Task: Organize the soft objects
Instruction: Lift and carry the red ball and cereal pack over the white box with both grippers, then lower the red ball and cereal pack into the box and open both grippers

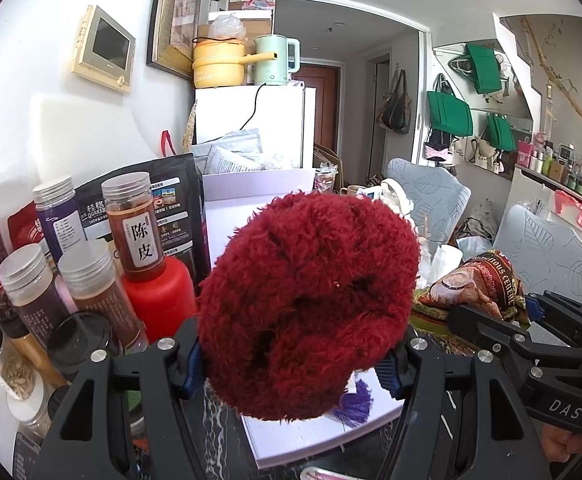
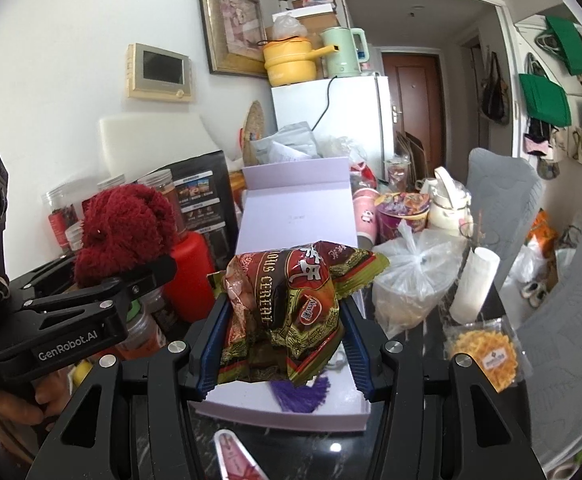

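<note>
My left gripper (image 1: 295, 368) is shut on a fuzzy dark red plush toy (image 1: 311, 304) and holds it above the near end of an open lilac box (image 1: 251, 196). The toy also shows in the right wrist view (image 2: 127, 228), at the left. My right gripper (image 2: 283, 344) is shut on a crumpled red and gold cereal packet (image 2: 287, 304) and holds it above the same box (image 2: 295, 212). The packet shows in the left wrist view (image 1: 479, 284) at the right. A purple tassel (image 2: 299, 394) hangs at the box's front.
Jars (image 1: 135, 228), a red bottle (image 1: 159, 300) and a black oat bag (image 1: 171, 200) crowd the left. A tied plastic bag (image 2: 415, 268), a white roll (image 2: 473, 284) and a snack packet (image 2: 485, 354) lie right of the box. A pink item (image 2: 235, 460) lies in front.
</note>
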A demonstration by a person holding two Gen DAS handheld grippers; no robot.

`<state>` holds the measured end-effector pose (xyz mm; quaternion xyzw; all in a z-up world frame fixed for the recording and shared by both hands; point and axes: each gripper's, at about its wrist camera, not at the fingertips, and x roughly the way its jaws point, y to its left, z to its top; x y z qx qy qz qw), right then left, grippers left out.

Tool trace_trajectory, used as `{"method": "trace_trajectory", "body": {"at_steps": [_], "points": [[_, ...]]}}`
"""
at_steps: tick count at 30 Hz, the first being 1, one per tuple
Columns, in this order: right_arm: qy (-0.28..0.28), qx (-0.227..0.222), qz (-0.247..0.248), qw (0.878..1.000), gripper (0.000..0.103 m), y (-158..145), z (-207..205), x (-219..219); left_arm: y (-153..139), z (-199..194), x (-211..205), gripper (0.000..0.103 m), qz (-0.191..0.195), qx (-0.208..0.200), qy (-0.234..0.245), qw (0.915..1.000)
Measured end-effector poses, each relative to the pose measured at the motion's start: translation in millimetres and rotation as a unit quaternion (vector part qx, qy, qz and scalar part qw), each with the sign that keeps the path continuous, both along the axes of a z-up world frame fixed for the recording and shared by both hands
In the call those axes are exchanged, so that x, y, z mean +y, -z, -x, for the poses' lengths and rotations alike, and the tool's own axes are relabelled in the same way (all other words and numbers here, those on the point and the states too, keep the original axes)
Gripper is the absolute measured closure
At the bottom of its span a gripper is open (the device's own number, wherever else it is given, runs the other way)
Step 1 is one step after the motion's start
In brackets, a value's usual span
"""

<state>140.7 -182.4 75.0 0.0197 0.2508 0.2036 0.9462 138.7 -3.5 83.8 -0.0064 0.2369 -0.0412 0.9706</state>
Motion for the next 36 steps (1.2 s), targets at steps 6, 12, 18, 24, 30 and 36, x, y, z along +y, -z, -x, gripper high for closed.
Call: {"method": "trace_trajectory", "body": {"at_steps": [6,12,18,24,30,36], "points": [[-0.005,-0.001,0.001,1.0,0.051,1,-35,5,3,-31,6,0.038,-0.005,0.003,-0.005,1.0],[-0.014,0.007,0.003,1.0,0.051,6,-70,12,10,-62,6,0.038,-0.009,0.011,-0.01,0.9998],[-0.011,0.033,0.005,0.999,0.051,26,-97,12,29,-86,2,0.038,-0.021,0.034,-0.013,0.9991],[-0.013,0.061,0.015,0.998,0.051,46,-109,13,52,-99,-1,0.038,-0.028,0.062,-0.012,0.9976],[-0.018,0.086,0.022,0.996,0.051,59,-116,19,70,-112,-1,0.038,-0.034,0.097,-0.007,0.9947],[-0.023,0.129,0.034,0.991,0.051,82,-128,26,86,-125,-4,0.038,-0.056,0.129,-0.006,0.99]]}}
